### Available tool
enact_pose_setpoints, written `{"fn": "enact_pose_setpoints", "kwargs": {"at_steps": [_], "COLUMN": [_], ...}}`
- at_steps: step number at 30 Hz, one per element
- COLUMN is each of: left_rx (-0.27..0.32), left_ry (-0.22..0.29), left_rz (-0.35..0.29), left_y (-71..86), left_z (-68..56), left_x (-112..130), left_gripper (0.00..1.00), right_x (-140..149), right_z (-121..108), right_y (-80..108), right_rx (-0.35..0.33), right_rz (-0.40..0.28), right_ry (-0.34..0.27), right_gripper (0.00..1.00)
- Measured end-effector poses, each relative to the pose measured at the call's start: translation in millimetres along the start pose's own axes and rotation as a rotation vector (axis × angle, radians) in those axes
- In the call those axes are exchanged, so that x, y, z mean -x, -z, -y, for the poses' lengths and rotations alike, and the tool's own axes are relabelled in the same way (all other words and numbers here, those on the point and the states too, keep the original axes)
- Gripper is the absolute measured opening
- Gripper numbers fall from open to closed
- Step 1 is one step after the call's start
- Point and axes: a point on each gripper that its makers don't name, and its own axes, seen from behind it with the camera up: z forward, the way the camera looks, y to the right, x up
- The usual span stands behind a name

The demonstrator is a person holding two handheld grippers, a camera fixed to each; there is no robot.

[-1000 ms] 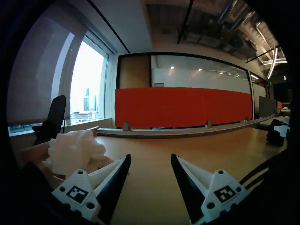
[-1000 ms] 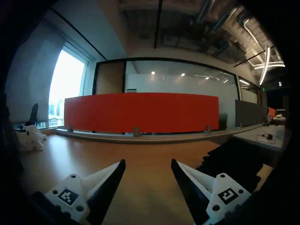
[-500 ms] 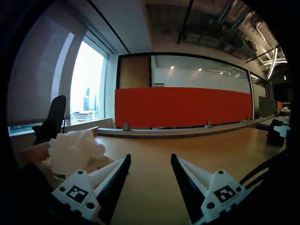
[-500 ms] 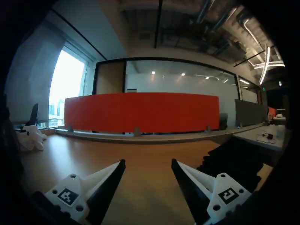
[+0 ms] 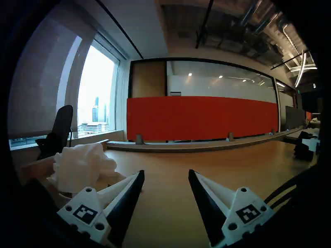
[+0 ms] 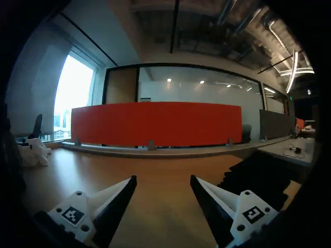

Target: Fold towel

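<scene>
**Left tool**: open. The two pointed fingers stand wide apart with bare table between them and nothing held. Each finger is white outside, black on its inner face, and carries a square printed marker. The tool sits low over the table.

**Right tool**: open, fingers spread in the same way, nothing between them, also low over the table.

**Towel**: white, crumpled into a loose heap, unfolded. In the left gripper view it lies on the table's left side, just beyond the left finger. Whether finger and cloth touch cannot be told. In the right gripper view it shows small at the far left edge, well apart from the right tool.

**Table**: long, warm brown wood, running back to a raised rear ledge.

**Red partition**: a broad panel standing along the table's rear edge, with glass wall above it.

**Window**: bright, to the left, city buildings outside.

**Office chair**: black, standing before the window.

**Dark ridged mat**: black, on the table to the right of the right tool.

**Cables**: black, at the lower right of the left gripper view.
</scene>
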Motion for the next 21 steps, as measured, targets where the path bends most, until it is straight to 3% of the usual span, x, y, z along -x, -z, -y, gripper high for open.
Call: {"fn": "enact_pose_setpoints", "kwargs": {"at_steps": [21], "left_rx": [0.0], "left_ry": [0.0], "left_rz": [0.001], "left_y": [0.8], "left_z": [0.4], "left_x": [-2.4], "left_gripper": [0.78], "right_x": [0.3], "right_z": [-0.4], "right_y": [-0.3], "right_rx": [0.0], "right_rz": [0.0], "right_ry": [0.0], "right_gripper": [1.0]}}
